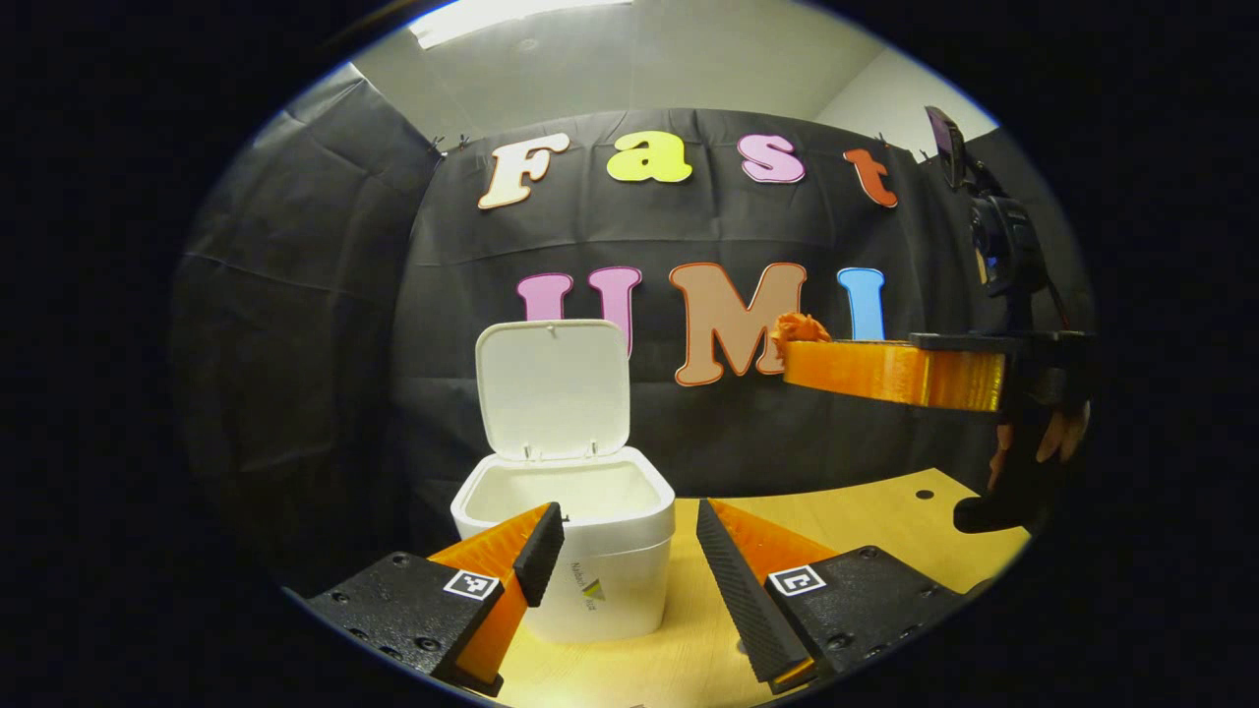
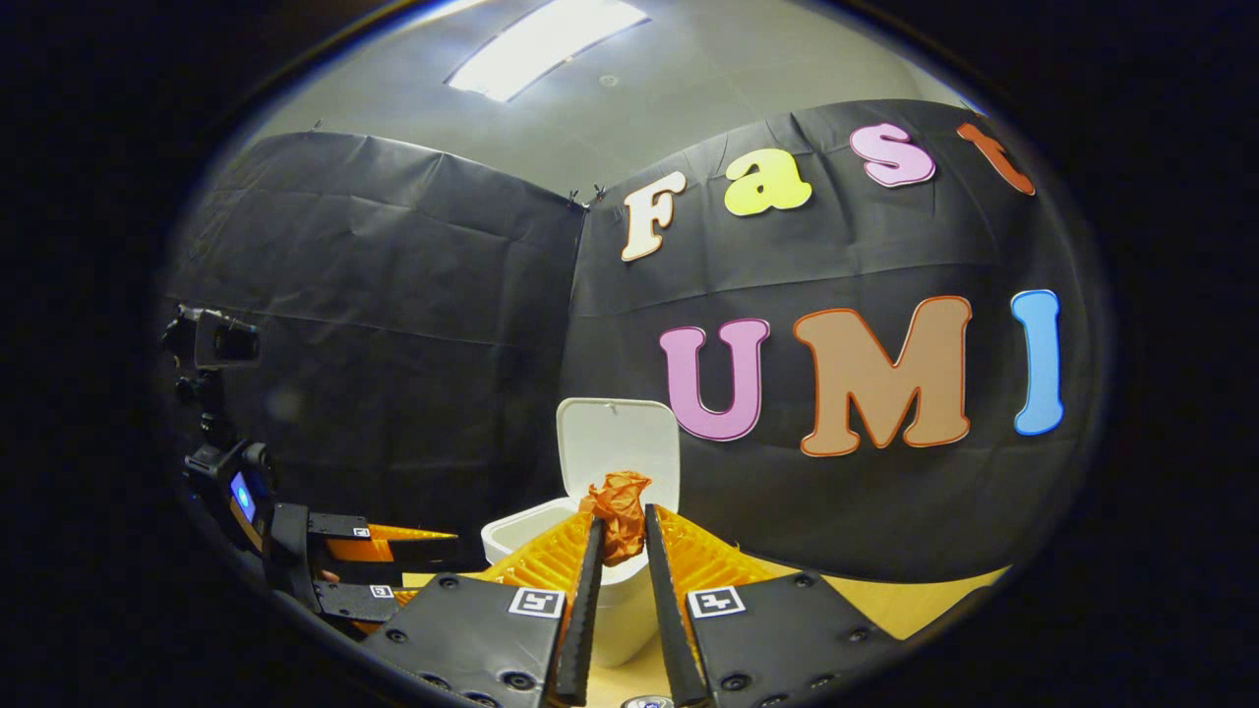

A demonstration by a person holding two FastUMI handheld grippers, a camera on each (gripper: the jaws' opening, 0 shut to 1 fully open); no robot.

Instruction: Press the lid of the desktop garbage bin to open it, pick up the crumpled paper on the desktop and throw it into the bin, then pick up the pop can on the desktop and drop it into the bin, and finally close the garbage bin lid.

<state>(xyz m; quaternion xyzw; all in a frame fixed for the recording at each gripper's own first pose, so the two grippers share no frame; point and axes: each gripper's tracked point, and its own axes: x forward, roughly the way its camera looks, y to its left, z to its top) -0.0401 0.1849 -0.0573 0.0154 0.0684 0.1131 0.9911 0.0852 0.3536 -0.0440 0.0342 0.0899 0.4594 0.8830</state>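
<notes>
Right gripper (image 2: 622, 536) pinching crumpled paper (image 2: 618, 511), bin (image 2: 551, 526) lid (image 2: 620, 442) open

In your left gripper view, the left hand-held gripper (image 1: 629, 560) has one finger (image 1: 511, 570) covering the bin's (image 1: 590, 551) near left corner, and the print on the bin's front is too small to read. The right hand-held gripper (image 1: 802, 339) covers most of the crumpled paper (image 1: 799, 326), and the hand (image 1: 1043, 442) holding it is dark and cut off at the edge. In your right gripper view, the right hand-held gripper (image 2: 622, 541) hides the paper's lower part and most of the bin's front, and a rounded metal thing (image 2: 649, 702) at the bottom edge is cut off, so you cannot tell what it is
</notes>
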